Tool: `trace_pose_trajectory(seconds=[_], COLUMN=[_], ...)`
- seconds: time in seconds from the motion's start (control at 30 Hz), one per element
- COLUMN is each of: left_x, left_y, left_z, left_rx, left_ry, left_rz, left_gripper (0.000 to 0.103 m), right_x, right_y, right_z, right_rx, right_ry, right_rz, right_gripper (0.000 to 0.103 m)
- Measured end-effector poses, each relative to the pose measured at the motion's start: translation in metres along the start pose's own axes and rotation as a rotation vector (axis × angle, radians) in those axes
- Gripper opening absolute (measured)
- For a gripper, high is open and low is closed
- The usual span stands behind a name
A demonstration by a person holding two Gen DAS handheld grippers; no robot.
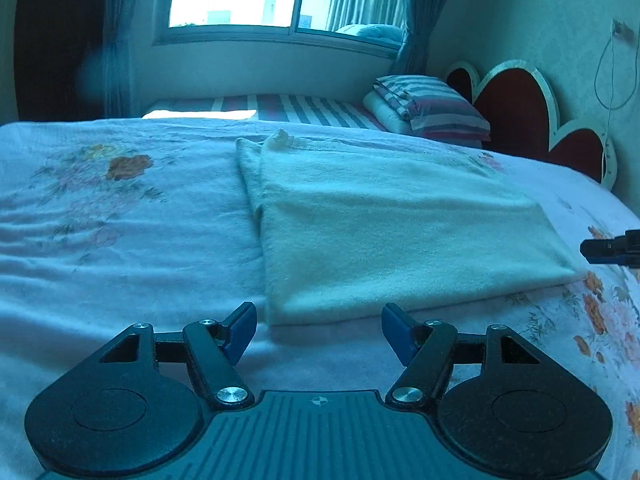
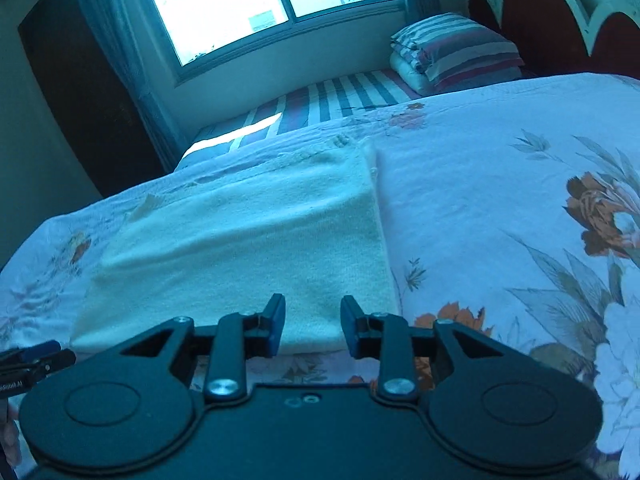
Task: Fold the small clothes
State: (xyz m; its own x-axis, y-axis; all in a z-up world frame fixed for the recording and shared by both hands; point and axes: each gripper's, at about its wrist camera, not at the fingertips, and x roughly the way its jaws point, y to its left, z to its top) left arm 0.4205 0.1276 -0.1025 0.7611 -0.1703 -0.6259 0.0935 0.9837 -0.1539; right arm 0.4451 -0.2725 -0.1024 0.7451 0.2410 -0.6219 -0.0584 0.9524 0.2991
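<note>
With both grippers' fingers open and empty, left gripper (image 1: 319,330) and right gripper (image 2: 313,326) should pinch the cream garment's (image 1: 384,220) near hem corners together (likely already folded lengthwise) and carry them evenly away across the bed (image 1: 120,240).

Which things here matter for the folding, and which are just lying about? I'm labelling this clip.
Job:
cream garment, folded flat
left gripper, open
right gripper, open

Lying about:
floral bedspread
striped pillow
heart-shaped headboard

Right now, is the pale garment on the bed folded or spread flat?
Folded: the pale garment lies as a neat rectangle, a second layer's edge showing along its left side.
</note>
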Motion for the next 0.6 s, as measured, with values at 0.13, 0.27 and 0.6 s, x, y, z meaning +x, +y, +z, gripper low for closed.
trace_pose_trajectory(seconds=[0.13, 0.27, 0.6], left_x=[-0.006, -0.004, 0.015], left_y=[0.035, 0.042, 0.016], left_z=[-0.015, -0.028, -0.021], left_rx=[-0.229, -0.367, -0.434], left_ry=[0.019, 0.018, 0.021], left_rz=[-0.088, -0.157, -0.126], left_gripper=[0.069, 0.069, 0.068], right_x=[-0.016, -0.021, 0.006], right_y=[-0.010, -0.013, 0.012], right_z=[-0.013, -0.025, -0.017], right_rx=[0.096, 0.168, 0.145], right_ry=[-0.006, -0.020, 0.000], right_rz=[-0.008, 0.002, 0.104], right_gripper=[0.031, 0.032, 0.011])
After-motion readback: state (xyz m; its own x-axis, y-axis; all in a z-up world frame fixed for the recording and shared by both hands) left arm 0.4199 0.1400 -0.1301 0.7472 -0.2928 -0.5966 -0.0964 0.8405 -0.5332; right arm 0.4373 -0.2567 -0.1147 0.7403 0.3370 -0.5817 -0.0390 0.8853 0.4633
